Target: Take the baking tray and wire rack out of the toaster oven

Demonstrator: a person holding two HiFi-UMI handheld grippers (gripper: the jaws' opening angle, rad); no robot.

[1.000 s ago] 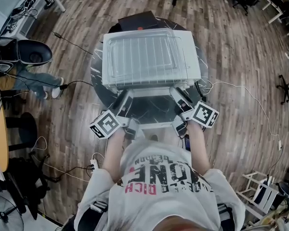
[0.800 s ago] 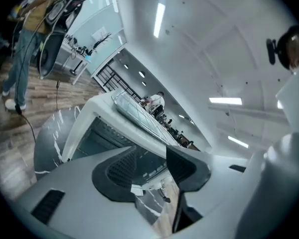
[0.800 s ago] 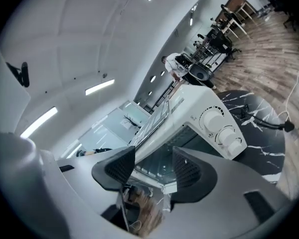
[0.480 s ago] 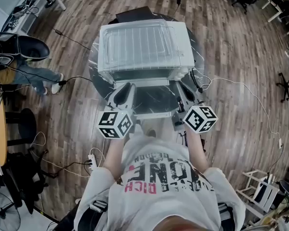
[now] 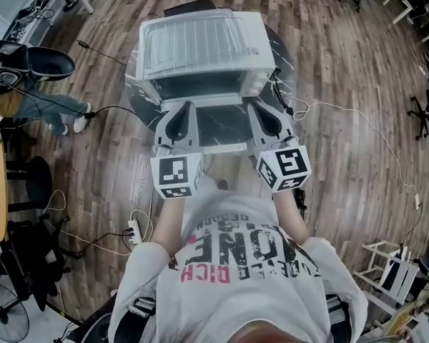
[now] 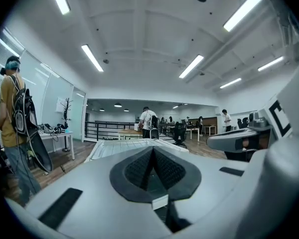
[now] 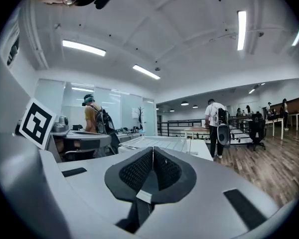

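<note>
The white toaster oven (image 5: 264, 56) stands on a round dark table (image 5: 137, 91) with its glass door (image 5: 218, 128) folded down flat. A ribbed rack or tray (image 5: 200, 45) lies on the oven's top; it also shows as a pale ribbed sheet (image 6: 120, 146) (image 7: 162, 142) in both gripper views. My left gripper (image 5: 183, 110) (image 6: 153, 149) hovers over the door's left side, my right gripper (image 5: 258, 108) (image 7: 152, 148) over its right. Both point level over the oven's top. Their jaws have just been closing and now stand shut with nothing between them. The oven's inside is dark.
Cables (image 5: 343, 123) and a power strip (image 5: 134, 230) trail over the wooden floor around the table. A seated person (image 5: 28, 106) is at the far left. Other people (image 7: 215, 126) stand in the office behind, near desks and chairs.
Both grippers have risen from the door's front corners and rolled so their marker cubes face up. Their jaws went from open to shut. The oven sits further up in the head view.
</note>
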